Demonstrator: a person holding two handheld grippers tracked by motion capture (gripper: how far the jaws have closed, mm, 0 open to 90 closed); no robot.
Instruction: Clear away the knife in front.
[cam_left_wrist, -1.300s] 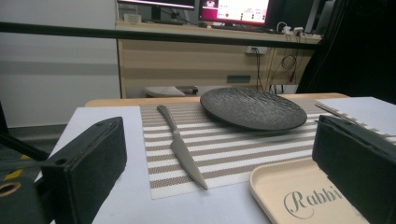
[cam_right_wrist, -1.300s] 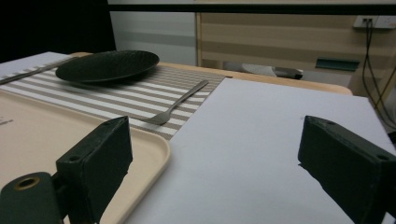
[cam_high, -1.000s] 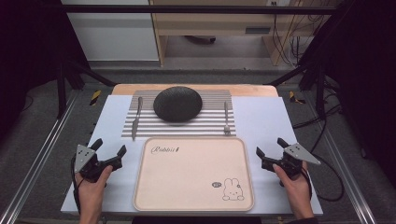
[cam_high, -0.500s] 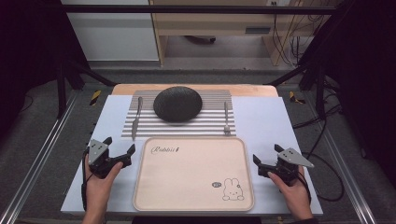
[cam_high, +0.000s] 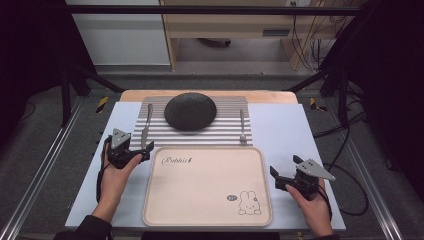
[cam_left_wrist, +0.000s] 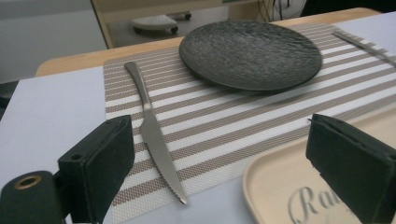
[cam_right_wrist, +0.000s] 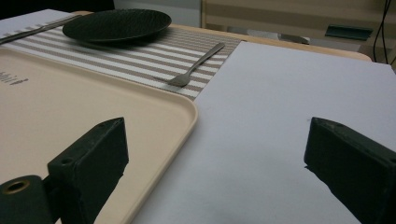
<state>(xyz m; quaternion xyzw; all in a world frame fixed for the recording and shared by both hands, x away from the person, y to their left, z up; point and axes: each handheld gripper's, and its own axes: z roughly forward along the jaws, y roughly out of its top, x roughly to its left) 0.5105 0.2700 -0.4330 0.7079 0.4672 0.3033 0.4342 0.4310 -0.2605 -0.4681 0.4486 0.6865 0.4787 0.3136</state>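
A dark round plate (cam_high: 190, 111) sits on a striped placemat (cam_high: 200, 134). A knife (cam_high: 146, 125) lies at the plate's left and a fork (cam_high: 242, 126) at its right. Nearer me lies a beige tray (cam_high: 207, 200) with a rabbit print. My left gripper (cam_high: 141, 154) is open by the tray's far left corner, just short of the knife tip (cam_left_wrist: 180, 198). In the left gripper view, the plate (cam_left_wrist: 250, 53) is ahead. My right gripper (cam_high: 276, 179) is open and holds nothing, right of the tray rim (cam_right_wrist: 187, 116). The fork (cam_right_wrist: 196, 65) lies farther ahead.
A pale blue sheet (cam_high: 290, 130) covers the wooden table under the placemat and tray. Bare sheet lies right of the tray (cam_right_wrist: 280, 116). Metal rails (cam_high: 45, 165) run along both table sides, and cables (cam_high: 350, 135) trail at the right.
My left gripper has moved forward and to the right, close to the knife tip and the tray's corner. My right gripper has drifted slightly back and toward the tray. Both stay open.
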